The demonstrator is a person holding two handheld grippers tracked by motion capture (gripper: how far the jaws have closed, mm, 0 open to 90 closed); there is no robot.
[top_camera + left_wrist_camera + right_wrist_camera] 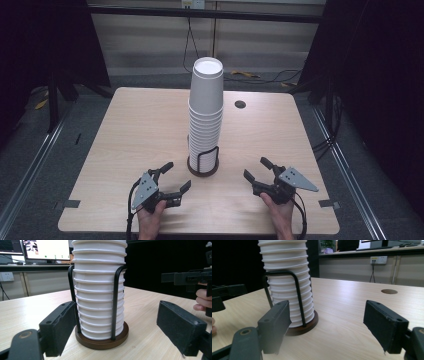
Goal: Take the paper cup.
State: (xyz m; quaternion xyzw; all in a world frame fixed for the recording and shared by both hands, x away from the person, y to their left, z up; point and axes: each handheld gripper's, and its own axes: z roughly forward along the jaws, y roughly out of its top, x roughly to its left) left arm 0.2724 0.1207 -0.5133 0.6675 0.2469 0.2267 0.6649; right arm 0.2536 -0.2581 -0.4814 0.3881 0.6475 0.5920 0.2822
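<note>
A tall stack of white paper cups (205, 115) stands upside down in a black wire holder with a round brown base (203, 169) at the middle of the table's near half. My left gripper (179, 175) lies on the table to the left of the base, jaws open and empty. On the other side of the base my right gripper (255, 167) is open too, holding nothing. In the left gripper view the cup stack (100, 297) rises just beyond my left gripper (117, 323). In the right gripper view the cup stack (287, 285) stands ahead and left of my right gripper (327, 325).
The light wooden table (135, 130) has a small round cable hole (240, 104) behind the stack. A hand holds each gripper at the near edge. Monitors and a desk (37, 255) stand in the room behind. Dark floor and metal rails surround the table.
</note>
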